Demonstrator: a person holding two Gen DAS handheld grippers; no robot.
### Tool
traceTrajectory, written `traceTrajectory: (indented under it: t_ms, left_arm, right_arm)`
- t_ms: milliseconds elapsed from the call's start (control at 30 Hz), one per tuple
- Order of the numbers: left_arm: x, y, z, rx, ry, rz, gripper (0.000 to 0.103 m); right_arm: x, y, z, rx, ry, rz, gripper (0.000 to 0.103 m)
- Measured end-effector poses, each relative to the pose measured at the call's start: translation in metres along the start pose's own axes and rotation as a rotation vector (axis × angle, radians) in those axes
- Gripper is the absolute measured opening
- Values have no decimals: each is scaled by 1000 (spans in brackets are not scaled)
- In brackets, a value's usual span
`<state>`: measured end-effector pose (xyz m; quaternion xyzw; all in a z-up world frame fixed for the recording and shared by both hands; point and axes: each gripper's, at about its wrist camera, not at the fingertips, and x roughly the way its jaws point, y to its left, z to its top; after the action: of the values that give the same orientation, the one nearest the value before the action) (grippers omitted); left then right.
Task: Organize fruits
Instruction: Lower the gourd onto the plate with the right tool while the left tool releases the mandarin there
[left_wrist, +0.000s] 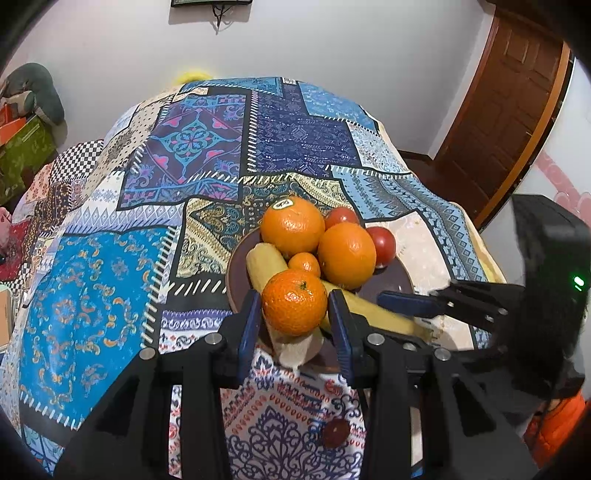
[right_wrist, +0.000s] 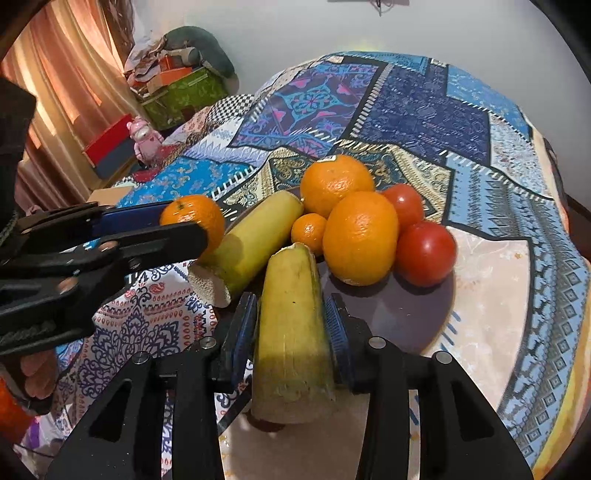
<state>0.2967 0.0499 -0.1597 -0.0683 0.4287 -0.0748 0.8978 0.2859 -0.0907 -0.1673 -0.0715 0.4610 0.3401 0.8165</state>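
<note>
The patchwork-covered desk (left_wrist: 207, 155) lies bare beyond the plate (left_wrist: 391, 282); left claw (left_wrist: 293, 310) pinches a mandarin (left_wrist: 294, 302), right claw (right_wrist: 291, 321) pinches a banana piece (right_wrist: 291, 317).

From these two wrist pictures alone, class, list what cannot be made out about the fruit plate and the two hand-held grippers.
- Brown plate: near rim hidden in both views by the gripper bodies and fruit.
- Long yellow fruit: its contact with the plate is hidden under it in the right wrist view.
- Mandarin: its underside is hidden in the left hand-held gripper.
- Right hand-held gripper: blurred in the left wrist view.
</note>
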Motion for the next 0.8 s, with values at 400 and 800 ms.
traceTrajectory:
  t_ms: [400,800]
  left_arm:
    - [41,-12,15,19,52,27,37]
    - [13,-17,11,29,20,25,40]
  right_arm:
    - [-36,-22,-19,81,-86,-43,44]
    - [-49,-24,-42,125,-93,-30,44]
